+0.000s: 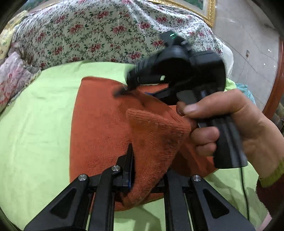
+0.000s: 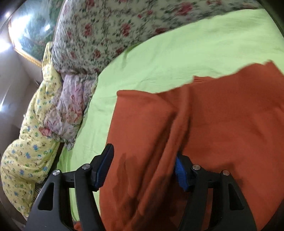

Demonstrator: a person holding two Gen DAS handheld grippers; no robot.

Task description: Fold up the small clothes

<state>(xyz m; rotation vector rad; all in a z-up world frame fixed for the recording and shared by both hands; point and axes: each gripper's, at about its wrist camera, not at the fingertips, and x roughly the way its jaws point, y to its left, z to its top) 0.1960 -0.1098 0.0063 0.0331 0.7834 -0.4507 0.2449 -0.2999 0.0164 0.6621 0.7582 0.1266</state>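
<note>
An orange knitted garment (image 1: 99, 124) lies on a light green sheet (image 1: 35, 128). My left gripper (image 1: 142, 170) has a fold of the garment bunched between its fingers; the right finger is hidden under the cloth. In the left wrist view the right gripper (image 1: 122, 90) is held by a bare hand (image 1: 230, 120) above the garment's far part, blurred, with its tips at the cloth. In the right wrist view the right gripper (image 2: 142, 168) stands with its blue pads (image 2: 180, 174) wide apart, and a ridge of the orange garment (image 2: 213, 124) lies between them.
A floral quilt (image 1: 99, 30) is heaped along the far side of the bed. A yellow patterned quilt (image 2: 33, 142) and a pink floral cloth (image 2: 69, 110) lie at the left. A gold-framed picture (image 1: 207, 8) and a tiled floor (image 1: 252, 44) show beyond the bed.
</note>
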